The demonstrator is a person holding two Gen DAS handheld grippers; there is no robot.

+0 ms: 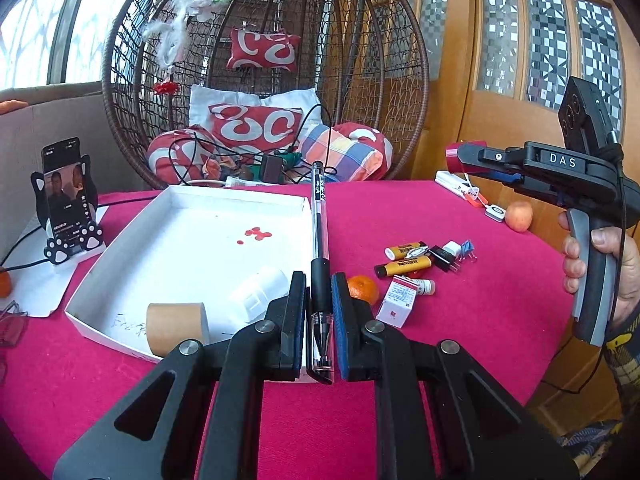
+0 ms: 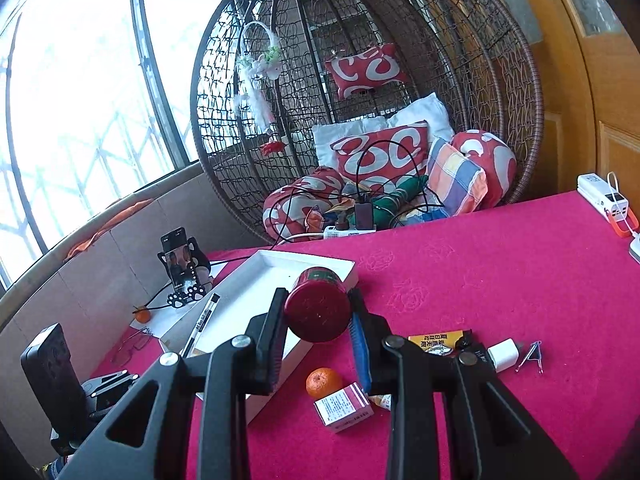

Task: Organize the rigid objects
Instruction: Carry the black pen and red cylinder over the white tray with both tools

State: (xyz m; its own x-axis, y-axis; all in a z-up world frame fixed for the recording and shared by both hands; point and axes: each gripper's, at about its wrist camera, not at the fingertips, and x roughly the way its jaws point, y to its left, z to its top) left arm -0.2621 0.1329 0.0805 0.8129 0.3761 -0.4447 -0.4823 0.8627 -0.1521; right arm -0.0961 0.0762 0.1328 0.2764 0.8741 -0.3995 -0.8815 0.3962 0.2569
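My left gripper (image 1: 319, 292) is shut on a black gel pen (image 1: 319, 240), held above the right edge of a white tray (image 1: 120, 256) on the pink table. The tray holds a cardboard tube (image 1: 176, 326) and a white plastic piece (image 1: 258, 292). My right gripper (image 2: 318, 308) is shut on a dark red round can (image 2: 318, 308), held above the tray's (image 2: 308, 260) near right side. In the left wrist view the right gripper (image 1: 458, 158) is high at the right with the can (image 1: 454, 158). The pen also shows in the right wrist view (image 2: 202, 322).
Loose on the pink cloth right of the tray: a tangerine (image 1: 363, 289), a small medicine box (image 1: 395, 306), yellow tubes (image 1: 404, 268), a white plug (image 1: 451, 249), a clip (image 2: 530, 356). A phone on a stand (image 1: 66, 200) stands left. A wicker hanging chair (image 1: 264, 80) is behind.
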